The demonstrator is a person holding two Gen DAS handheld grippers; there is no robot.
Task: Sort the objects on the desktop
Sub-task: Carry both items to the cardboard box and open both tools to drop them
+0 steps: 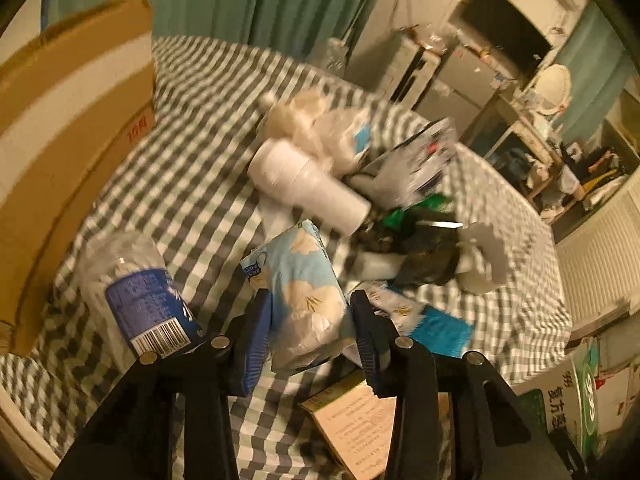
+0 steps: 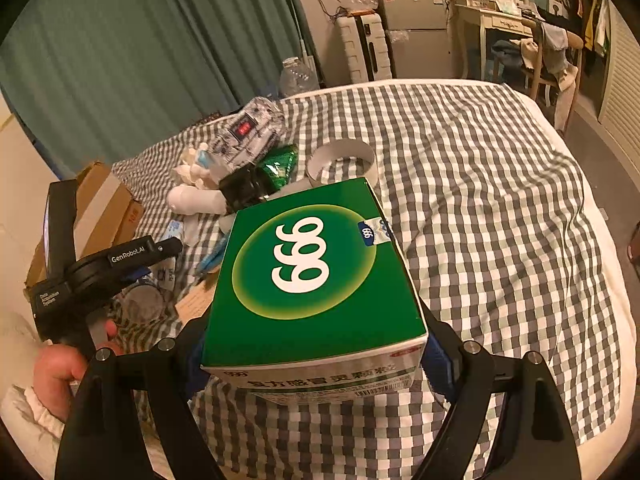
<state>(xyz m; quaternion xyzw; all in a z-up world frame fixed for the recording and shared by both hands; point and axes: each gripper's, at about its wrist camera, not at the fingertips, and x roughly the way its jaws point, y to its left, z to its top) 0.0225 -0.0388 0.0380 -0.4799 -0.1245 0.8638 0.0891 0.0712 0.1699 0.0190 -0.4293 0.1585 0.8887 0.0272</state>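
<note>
My left gripper (image 1: 310,324) is shut on a light blue flowered tissue pack (image 1: 300,280), held over the checked bedspread (image 1: 192,120). My right gripper (image 2: 316,344) is shut on a green medicine box marked 999 (image 2: 312,276), held above the bedspread (image 2: 480,200); the box edge also shows in the left wrist view (image 1: 576,396). A pile lies ahead of the left gripper: a white bottle (image 1: 308,184), a plastic water bottle with blue label (image 1: 140,300), a printed pouch (image 1: 416,160), a green wrapper (image 1: 416,208) and a black packet (image 1: 428,256).
A cardboard box (image 1: 68,152) stands at the left edge of the bed. A tan leaflet or booklet (image 1: 360,424) lies under the left gripper. A white paper ring (image 2: 344,160) lies beyond the green box. A fridge (image 2: 416,28), desk and chair stand past the bed.
</note>
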